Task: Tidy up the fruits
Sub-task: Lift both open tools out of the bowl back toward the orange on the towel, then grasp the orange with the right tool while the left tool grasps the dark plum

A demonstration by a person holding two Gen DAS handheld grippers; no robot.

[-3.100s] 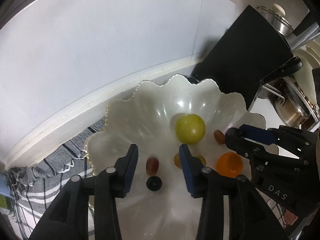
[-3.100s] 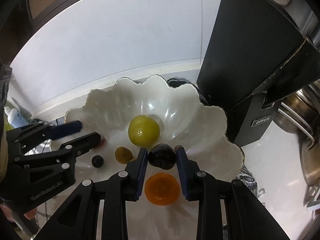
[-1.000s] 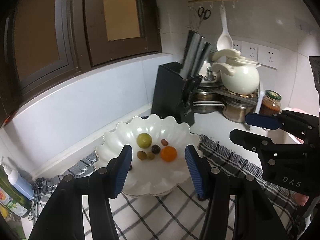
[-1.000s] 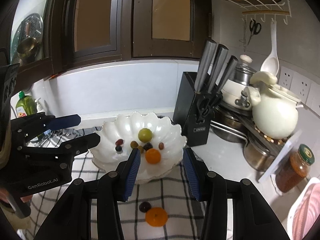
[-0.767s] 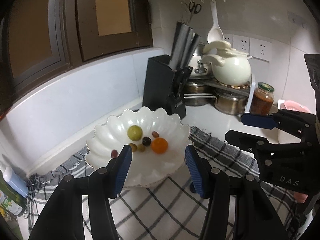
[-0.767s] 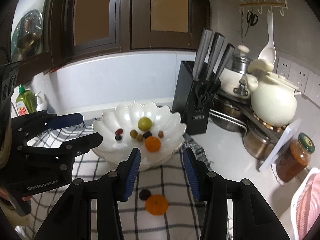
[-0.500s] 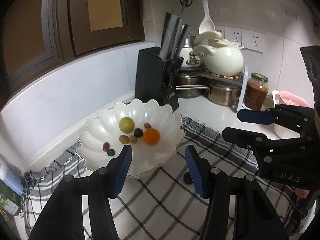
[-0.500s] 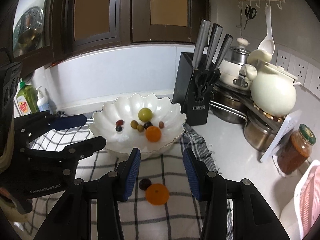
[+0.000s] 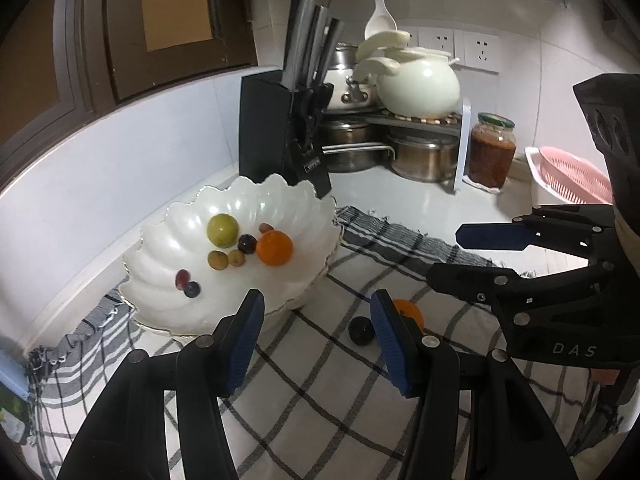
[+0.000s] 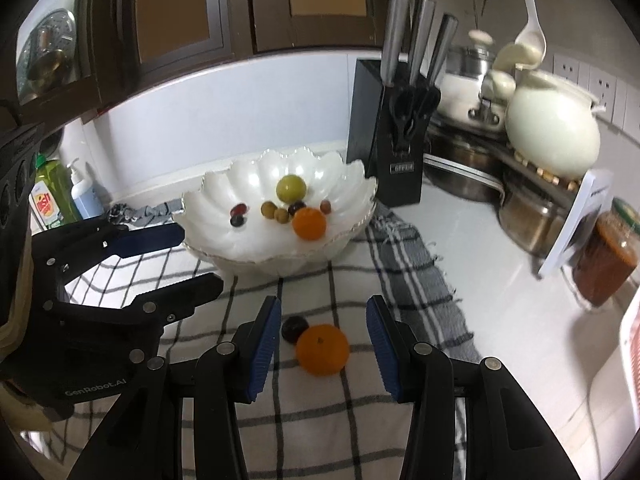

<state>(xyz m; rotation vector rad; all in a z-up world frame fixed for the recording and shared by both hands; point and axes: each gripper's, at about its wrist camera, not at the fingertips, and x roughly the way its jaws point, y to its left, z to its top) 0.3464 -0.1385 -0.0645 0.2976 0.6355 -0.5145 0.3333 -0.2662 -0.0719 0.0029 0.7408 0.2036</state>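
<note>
A white scalloped bowl (image 9: 168, 264) (image 10: 224, 236) holds a green fruit (image 9: 222, 230) (image 10: 291, 188), an orange (image 9: 274, 247) (image 10: 309, 223) and several small dark and olive fruits. On the checked cloth (image 9: 320, 392) (image 10: 320, 412) in front of it lie a second orange (image 10: 322, 349) (image 9: 412, 311) and a dark plum (image 10: 295, 328) (image 9: 361, 331). My right gripper (image 10: 322, 342) is open, its fingers either side of that orange and plum, apart from them. My left gripper (image 9: 318, 340) is open over the cloth, empty, with the plum near its right finger.
A black knife block (image 9: 280, 128) (image 10: 384, 136) stands behind the bowl. Steel pots (image 9: 424, 152), a cream ceramic pot (image 10: 554, 136) and a sauce jar (image 9: 492, 152) (image 10: 604, 260) fill the right corner. A pink basket (image 9: 572, 180) sits far right; soap bottles (image 10: 52, 196) stand far left.
Both grippers have pulled back from the bowl and sunk toward the cloth. The loose orange and plum now sit between the right gripper's fingers in view. Jaw openings look unchanged.
</note>
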